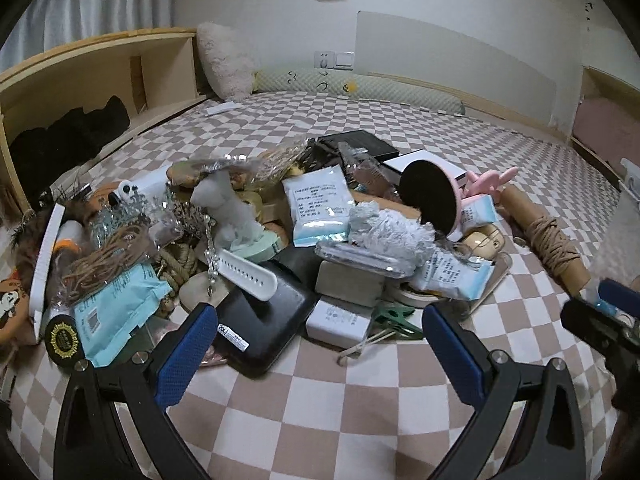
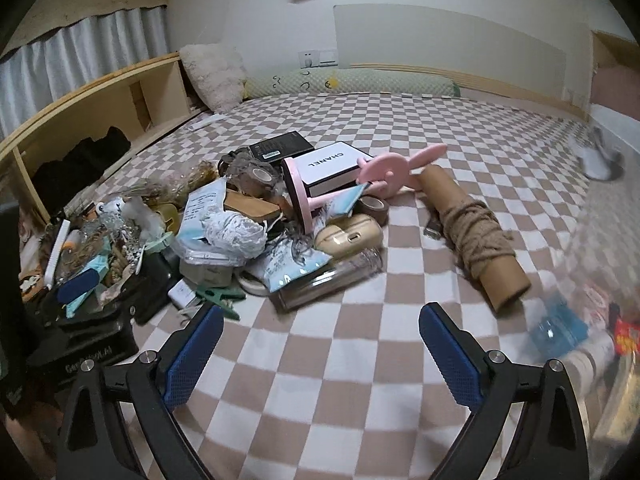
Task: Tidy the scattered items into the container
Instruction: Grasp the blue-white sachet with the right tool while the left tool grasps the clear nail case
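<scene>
Clearly legible: CHANEL on white box [image 2: 335, 168]; left tool [image 1: 320, 344], right tool [image 2: 322, 340] wide, empty.

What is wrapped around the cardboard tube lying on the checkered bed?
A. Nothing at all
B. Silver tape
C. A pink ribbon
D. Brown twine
D: the cardboard tube has coils of brown twine wound round its middle, seen in both wrist views, lying apart from the main pile on the checkered bed.
</scene>
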Tool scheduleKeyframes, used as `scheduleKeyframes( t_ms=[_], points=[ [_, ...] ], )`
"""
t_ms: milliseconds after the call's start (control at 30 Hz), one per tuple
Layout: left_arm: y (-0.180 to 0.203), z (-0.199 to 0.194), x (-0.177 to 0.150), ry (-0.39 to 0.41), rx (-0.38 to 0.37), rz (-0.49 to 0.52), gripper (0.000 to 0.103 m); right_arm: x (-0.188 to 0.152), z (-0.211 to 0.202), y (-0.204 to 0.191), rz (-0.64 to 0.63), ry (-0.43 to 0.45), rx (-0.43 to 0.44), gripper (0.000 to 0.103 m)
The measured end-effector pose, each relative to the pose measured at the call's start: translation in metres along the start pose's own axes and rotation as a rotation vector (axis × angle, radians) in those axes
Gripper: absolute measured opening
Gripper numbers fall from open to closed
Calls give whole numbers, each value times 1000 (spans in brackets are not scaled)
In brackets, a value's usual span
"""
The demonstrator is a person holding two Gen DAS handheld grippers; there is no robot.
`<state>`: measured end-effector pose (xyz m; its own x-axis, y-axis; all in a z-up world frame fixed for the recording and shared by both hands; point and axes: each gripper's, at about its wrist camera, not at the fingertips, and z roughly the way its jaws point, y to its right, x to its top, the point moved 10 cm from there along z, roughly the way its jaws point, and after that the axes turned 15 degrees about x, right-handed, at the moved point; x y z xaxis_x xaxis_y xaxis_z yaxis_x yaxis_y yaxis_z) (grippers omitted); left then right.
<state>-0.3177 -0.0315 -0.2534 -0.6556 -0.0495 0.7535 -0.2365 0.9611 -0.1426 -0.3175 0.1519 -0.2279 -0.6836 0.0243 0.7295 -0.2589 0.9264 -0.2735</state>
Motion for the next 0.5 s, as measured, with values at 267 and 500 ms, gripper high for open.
scheduleKeyframes(
  t_ms=[267,500],
  points=[
    [-4,9,-6,-15,6,-29,103,4,45,1,4,-52,45,85],
    [1,6,-5,-5,-17,-35,103,-4,69,15,157,-85,113,70]
  ],
)
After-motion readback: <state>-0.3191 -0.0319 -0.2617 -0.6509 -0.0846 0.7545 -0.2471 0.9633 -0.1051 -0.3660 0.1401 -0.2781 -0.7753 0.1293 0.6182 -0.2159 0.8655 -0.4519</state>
